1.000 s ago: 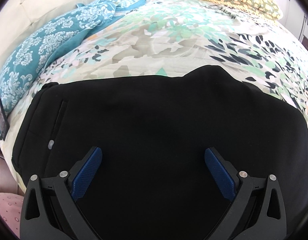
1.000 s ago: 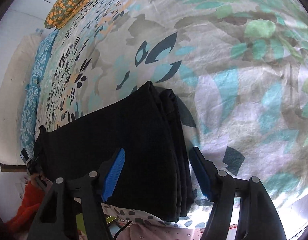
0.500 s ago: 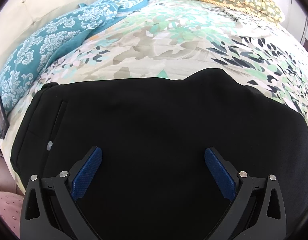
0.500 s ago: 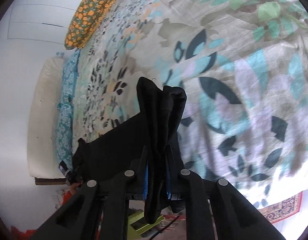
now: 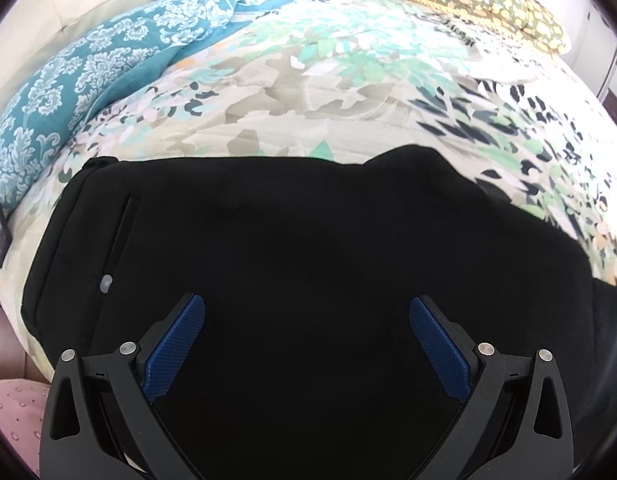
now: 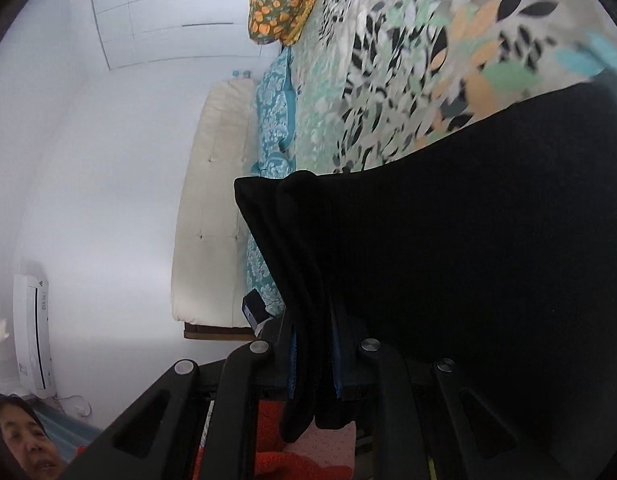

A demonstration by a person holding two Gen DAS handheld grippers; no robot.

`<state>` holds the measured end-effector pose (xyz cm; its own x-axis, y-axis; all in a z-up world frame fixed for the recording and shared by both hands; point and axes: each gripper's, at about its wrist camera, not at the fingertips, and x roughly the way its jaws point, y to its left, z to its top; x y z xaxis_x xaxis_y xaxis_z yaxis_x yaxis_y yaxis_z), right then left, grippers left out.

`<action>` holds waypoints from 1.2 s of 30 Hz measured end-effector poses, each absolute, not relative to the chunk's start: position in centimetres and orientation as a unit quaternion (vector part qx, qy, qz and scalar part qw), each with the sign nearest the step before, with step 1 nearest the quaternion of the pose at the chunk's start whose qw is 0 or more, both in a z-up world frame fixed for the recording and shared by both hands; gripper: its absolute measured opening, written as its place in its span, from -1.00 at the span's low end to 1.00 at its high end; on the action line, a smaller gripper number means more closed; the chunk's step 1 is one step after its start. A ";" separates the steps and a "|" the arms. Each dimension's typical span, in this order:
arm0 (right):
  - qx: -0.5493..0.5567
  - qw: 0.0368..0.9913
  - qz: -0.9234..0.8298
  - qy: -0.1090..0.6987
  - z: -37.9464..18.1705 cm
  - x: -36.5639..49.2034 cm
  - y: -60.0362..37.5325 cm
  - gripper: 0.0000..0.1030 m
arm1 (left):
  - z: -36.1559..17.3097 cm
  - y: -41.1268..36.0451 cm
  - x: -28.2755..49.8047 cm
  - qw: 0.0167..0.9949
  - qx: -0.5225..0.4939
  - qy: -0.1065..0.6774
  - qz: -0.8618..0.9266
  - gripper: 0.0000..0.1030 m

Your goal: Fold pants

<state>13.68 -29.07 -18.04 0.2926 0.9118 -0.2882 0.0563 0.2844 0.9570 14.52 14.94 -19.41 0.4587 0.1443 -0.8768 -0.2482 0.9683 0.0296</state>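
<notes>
While pinched between right gripper (image 6: 313, 364) fingers, pants (image 6: 448, 248) hang.

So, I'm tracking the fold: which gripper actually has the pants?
The right gripper: its fingers are clamped on the black pants. The left gripper is open over them.

Right gripper (image 6: 313, 364) clamped on bunched edge of black fabric pants (image 6: 468, 248), raised off bed.

Blue finger pads (image 6: 293, 364) pinch several hanging layers; remaining cloth spreads rightward over the leaf-print floral bedspread (image 6: 420, 40). Orange-patterned green pillow (image 6: 284, 0), teal damask pillow (image 6: 274, 108) and cream tufted headboard (image 6: 212, 208) beyond. White wall air-conditioner unit (image 6: 32, 332) far left.
</notes>
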 end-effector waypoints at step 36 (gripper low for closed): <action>0.233 0.859 0.229 0.395 -10.3 4.9 -32.1 0.54 | -17.3 6.0 11.2 0.825 -0.057 0.533 -0.180 -0.20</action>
